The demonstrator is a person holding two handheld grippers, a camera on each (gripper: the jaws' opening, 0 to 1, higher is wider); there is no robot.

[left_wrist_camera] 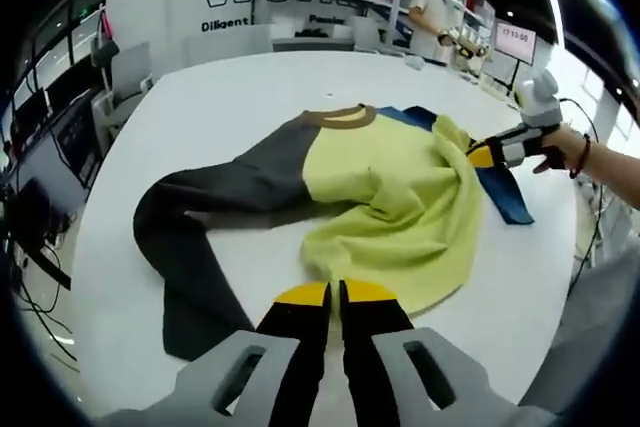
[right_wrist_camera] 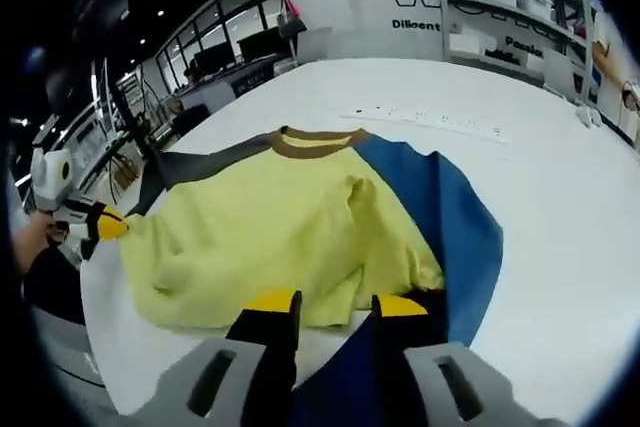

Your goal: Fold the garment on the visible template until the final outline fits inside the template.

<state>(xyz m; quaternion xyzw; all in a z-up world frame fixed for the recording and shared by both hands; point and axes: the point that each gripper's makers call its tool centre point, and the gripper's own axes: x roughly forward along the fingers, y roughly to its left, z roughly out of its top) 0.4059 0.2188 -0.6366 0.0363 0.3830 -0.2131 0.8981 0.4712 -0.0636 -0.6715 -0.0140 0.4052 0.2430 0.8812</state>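
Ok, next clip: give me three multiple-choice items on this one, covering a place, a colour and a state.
1. What does the shirt lie on?
A. a white table
B. the floor
C. a chair

2. What colour is the collar?
A. red
B. brown
C. white

3. How is the shirt lying?
A. folded into a neat square
B. rolled up
C. rumpled, both sleeves out

Answers:
1 A: the shirt rests on the white table.
2 B: the collar is a brown band above the yellow body.
3 C: the grey sleeve and the blue sleeve stick out on either side, and the body is bunched.
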